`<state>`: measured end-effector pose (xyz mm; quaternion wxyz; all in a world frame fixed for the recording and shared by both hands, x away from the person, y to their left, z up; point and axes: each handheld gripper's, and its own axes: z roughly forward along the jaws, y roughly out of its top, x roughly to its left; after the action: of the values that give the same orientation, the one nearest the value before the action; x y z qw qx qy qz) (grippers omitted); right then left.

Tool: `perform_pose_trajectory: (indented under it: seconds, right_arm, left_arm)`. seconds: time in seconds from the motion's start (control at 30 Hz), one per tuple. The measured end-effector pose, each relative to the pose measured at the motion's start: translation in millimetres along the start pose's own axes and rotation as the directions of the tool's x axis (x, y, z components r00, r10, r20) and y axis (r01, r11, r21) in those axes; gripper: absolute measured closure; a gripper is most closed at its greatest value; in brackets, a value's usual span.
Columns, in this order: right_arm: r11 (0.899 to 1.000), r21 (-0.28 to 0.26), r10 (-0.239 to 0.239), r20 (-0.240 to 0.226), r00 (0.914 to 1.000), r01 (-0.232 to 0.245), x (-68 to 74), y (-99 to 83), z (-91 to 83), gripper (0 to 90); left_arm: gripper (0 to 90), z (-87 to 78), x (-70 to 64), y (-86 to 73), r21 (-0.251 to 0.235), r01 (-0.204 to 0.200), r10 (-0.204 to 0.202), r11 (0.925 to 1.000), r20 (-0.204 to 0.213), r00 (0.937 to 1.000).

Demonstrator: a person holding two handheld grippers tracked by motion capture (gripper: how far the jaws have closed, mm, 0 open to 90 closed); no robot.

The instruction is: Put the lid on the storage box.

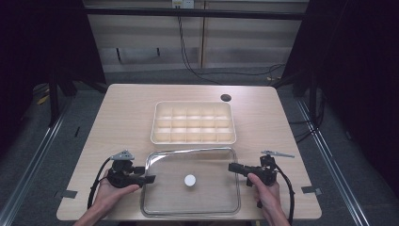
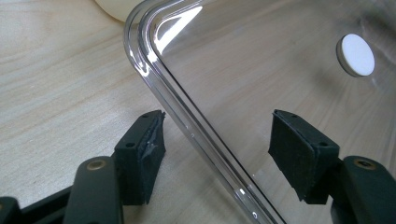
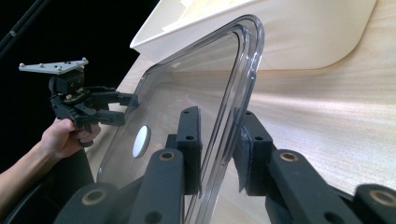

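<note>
Clear lid (image 1: 190, 181), frame bottom centre, flat on the surface (image 1: 122, 117). Left tongs (image 2: 219, 140) released, straddling its rim; right tongs (image 3: 219, 149) nearly clenched on the opposite rim. Grip both evenly before lifting level.

A glossy, clear plastic lid (image 1: 190, 181) is being seen on a matt, pale wood-grain worktop (image 1: 127, 113). The cream compartment tray (image 1: 193, 123) is looking like smooth plastic, and the jaws are being lined with rough black pads (image 2: 152, 151).

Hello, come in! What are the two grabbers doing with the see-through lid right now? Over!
Left gripper open, fingers either side of the clear lid edge. Right gripper fingers straddle the opposite edge, grip unclear. Lid flat on table, nothing blocking.
</note>
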<state>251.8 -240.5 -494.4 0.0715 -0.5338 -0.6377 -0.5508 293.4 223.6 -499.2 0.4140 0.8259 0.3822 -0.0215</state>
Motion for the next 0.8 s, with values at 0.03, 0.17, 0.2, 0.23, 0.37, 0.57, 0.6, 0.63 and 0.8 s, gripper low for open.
perform_pose_trajectory:
  seconds: [0.03, 0.17, 0.2, 0.23, 0.37, 0.57, 0.6, 0.63, 0.8]
  right_arm:
    - [1.0, -0.008, -0.006, -0.001, 1.0, 0.006, 0.1, 0.4, -0.7, 73.7]
    - [1.0, -0.012, -0.017, 0.008, 0.9998, 0.017, 1.2, 0.9, -1.8, 73.6]
    - [1.0, -0.012, -0.017, 0.008, 0.9998, 0.017, 1.2, 0.9, -1.8, 73.6]
    - [1.0, -0.013, -0.013, 0.01, 0.9999, 0.013, 1.4, 0.9, -2.2, 73.5]
    - [1.0, -0.015, -0.025, 0.019, 0.9995, 0.025, 2.1, 1.2, -2.5, 72.8]
    - [0.998, -0.007, -0.069, 0.062, 0.9957, 0.07, 5.3, 1.7, -3.0, 70.5]
    - [0.998, -0.006, -0.069, 0.065, 0.9955, 0.069, 4.6, 1.6, -3.0, 70.5]
    - [0.997, -0.002, -0.071, 0.073, 0.9948, 0.071, 4.5, 1.6, -3.0, 70.5]
    - [0.997, 0.013, -0.076, 0.085, 0.9934, 0.075, 4.3, 1.7, -1.2, 69.1]
  left_arm:
    - [34.4, 0.4, 0.2, 0.0, -0.001, 0.011, -0.011, 0.9999, 0.014, 0.9998]
    - [40.2, 1.4, -1.0, 0.4, 0.005, 0.017, -0.017, 0.9998, 0.037, 0.9991]
    - [40.2, 1.7, -1.5, 0.4, 0.004, 0.018, -0.018, 0.9998, 0.038, 0.9991]
    - [41.3, 1.6, -0.9, 0.7, 0.006, 0.02, -0.02, 0.9998, 0.037, 0.9991]
    - [42.6, 2.1, 1.3, 1.5, 0.004, 0.036, -0.036, 0.9993, 0.047, 0.9982]
    - [45.2, 0.2, 1.6, 3.3, -0.013, 0.05, -0.049, 0.9987, 0.07, 0.9963]
    - [47.1, -1.9, 1.4, 4.2, -0.03, 0.049, -0.047, 0.9984, 0.077, 0.996]
    - [49.1, -4.5, 1.0, 5.1, -0.04, 0.042, -0.039, 0.9983, 0.08, 0.9961]
    - [52.5, -10.1, -1.0, 6.2, -0.068, 0.041, -0.035, 0.9969, 0.092, 0.9951]
